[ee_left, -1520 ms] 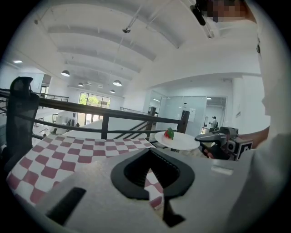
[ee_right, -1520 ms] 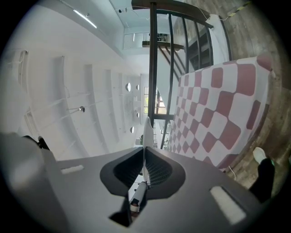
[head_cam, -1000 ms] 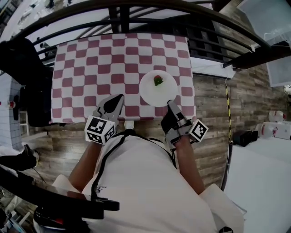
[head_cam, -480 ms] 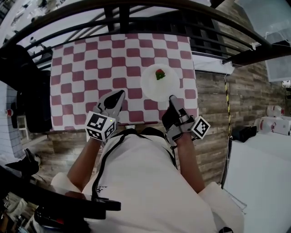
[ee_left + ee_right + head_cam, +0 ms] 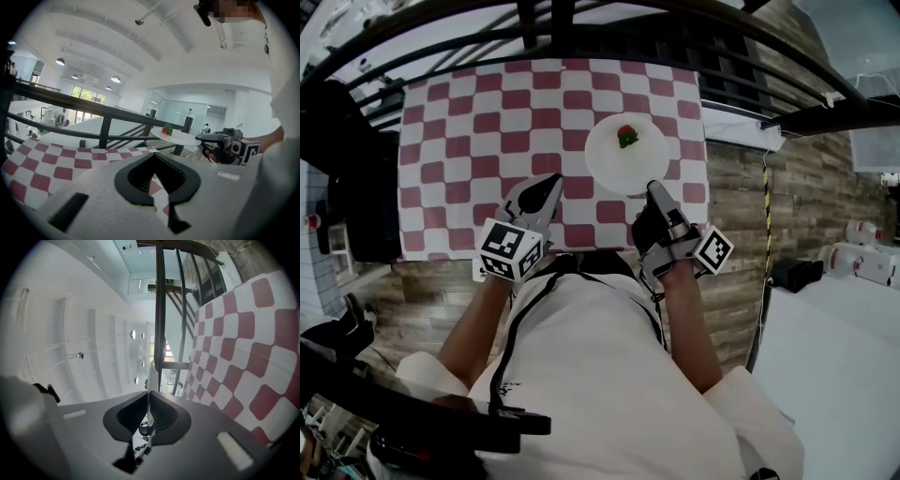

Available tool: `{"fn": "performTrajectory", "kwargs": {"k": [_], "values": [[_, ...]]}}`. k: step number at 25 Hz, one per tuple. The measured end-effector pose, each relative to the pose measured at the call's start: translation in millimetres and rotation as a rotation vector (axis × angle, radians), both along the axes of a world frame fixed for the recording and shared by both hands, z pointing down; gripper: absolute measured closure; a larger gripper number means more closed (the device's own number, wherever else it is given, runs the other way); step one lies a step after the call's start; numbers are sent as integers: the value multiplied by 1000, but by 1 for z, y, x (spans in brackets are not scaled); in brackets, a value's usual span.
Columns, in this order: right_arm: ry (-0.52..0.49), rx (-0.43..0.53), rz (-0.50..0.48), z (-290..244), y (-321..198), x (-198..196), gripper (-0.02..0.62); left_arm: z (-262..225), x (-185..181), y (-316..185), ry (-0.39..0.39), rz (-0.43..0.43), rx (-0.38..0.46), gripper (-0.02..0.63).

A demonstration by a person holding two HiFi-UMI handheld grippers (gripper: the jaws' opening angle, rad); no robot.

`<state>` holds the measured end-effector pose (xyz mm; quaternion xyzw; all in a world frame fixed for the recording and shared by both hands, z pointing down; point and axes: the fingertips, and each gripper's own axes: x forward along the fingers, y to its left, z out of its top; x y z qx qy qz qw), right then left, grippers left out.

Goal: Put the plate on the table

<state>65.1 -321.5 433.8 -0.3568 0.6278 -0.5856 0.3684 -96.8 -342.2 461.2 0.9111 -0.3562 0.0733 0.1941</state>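
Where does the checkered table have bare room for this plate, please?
The whole checkered table is bare: widest on its left half, between the railing and the left gripper. Only the right side is busy, where the right gripper holds the plate.

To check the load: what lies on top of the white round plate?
On the white round plate lies one small red and green piece. The patch beneath it is hidden.

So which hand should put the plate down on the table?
Right. The right gripper pinches the rim of the plate, holding it up over the checkered table. The left gripper is empty, off to the plate's side.
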Motion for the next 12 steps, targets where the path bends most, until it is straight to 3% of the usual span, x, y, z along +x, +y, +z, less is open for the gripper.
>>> {"fn": "performTrajectory", "kwargs": {"k": [12], "values": [[10, -22, -95, 31, -56, 17, 572, 20, 9, -27, -25, -105, -36, 598]]}}
